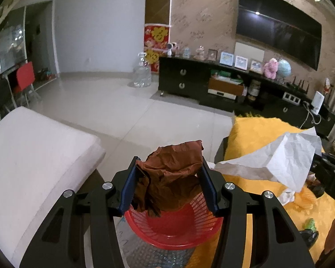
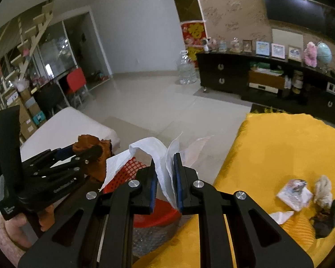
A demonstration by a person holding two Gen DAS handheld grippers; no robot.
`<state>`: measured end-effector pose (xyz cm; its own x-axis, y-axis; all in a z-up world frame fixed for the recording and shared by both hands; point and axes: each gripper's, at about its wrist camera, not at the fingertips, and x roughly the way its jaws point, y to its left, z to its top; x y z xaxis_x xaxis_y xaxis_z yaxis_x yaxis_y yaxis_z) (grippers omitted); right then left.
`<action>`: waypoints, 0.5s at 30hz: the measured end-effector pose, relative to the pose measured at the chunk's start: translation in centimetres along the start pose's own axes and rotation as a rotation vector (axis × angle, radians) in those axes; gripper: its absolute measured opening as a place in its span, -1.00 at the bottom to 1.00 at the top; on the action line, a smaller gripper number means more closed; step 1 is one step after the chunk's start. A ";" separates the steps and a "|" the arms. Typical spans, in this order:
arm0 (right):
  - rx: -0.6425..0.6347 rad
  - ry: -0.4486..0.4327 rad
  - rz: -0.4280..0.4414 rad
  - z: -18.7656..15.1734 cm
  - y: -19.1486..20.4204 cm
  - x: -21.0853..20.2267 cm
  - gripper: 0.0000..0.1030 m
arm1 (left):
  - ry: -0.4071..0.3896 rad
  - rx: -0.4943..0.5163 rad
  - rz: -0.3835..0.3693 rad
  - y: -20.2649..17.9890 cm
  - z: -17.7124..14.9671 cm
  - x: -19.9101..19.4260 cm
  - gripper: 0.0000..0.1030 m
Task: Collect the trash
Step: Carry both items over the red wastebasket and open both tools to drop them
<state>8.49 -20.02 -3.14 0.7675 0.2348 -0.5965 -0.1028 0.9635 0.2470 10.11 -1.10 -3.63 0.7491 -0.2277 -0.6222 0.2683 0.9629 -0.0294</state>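
A red mesh basket [image 1: 174,230] sits low in the left wrist view, right under my left gripper [image 1: 168,163]. That gripper is shut on a crumpled brown paper [image 1: 174,174] held above the basket's mouth. To the right, a crumpled white paper [image 1: 279,158] hangs from my right gripper [image 1: 323,172]. In the right wrist view my right gripper [image 2: 165,163] is shut on the white paper [image 2: 145,147] over the basket [image 2: 122,174]. My left gripper [image 2: 93,151] shows at the left with the brown paper [image 2: 87,140], a hand on its handle.
A yellow cloth [image 2: 279,156] covers the surface on the right. On it lie a white packet [image 2: 294,194], a tissue scrap [image 2: 281,215], a cream fluffy lump [image 2: 322,189] and a dark wrapper [image 2: 328,216]. A white cushion [image 1: 33,156] lies left; tiled floor and a black cabinet [image 1: 183,78] beyond.
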 end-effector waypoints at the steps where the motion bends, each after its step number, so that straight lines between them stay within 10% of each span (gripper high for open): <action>1: 0.002 0.009 0.006 -0.1 0.0 0.4 -0.72 | 0.016 -0.004 0.006 0.2 -0.2 0.6 -0.04; 15: 0.045 0.152 0.063 -2.6 0.4 5.9 -0.72 | 0.220 0.015 0.013 1.1 -3.5 6.2 -0.04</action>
<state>11.29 -17.90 -8.56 0.6552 0.3145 -0.6869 -0.1163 0.9404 0.3197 12.95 -0.97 -10.23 0.6032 -0.1763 -0.7779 0.2695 0.9630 -0.0092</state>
